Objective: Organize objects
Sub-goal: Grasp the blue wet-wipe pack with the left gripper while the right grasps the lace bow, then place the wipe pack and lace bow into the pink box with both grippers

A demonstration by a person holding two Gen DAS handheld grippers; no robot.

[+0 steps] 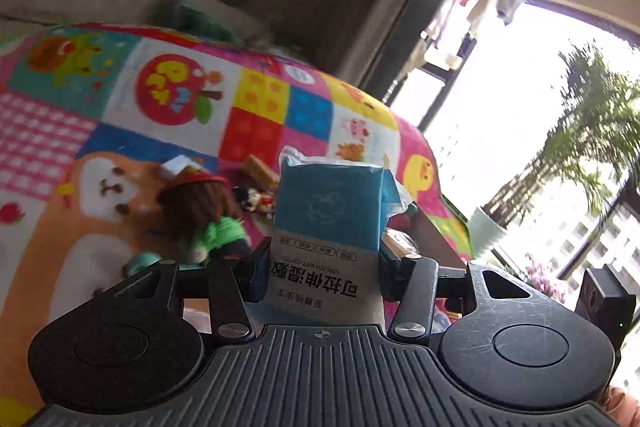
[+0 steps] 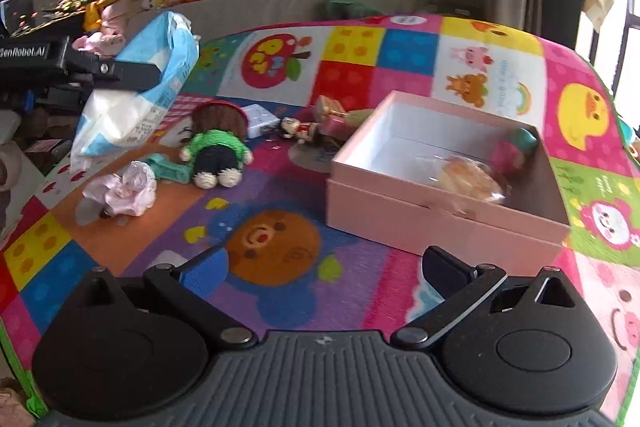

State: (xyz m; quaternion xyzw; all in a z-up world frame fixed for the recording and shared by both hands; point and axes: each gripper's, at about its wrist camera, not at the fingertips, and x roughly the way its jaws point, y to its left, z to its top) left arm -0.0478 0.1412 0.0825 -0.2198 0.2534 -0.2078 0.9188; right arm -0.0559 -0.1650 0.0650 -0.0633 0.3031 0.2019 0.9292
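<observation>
L gripper (image 1: 324,267) pinching crinkly wipes pack (image 1: 330,211)

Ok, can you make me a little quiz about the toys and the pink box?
1. True or false: the left gripper is holding the blue packet.
2. Where does the knitted doll lie? A) inside the pink box B) on the colourful mat C) in the right gripper
3. Fill in: the right gripper's jaws are ____.

Key: 1 true; 2 B; 3 open.
</observation>
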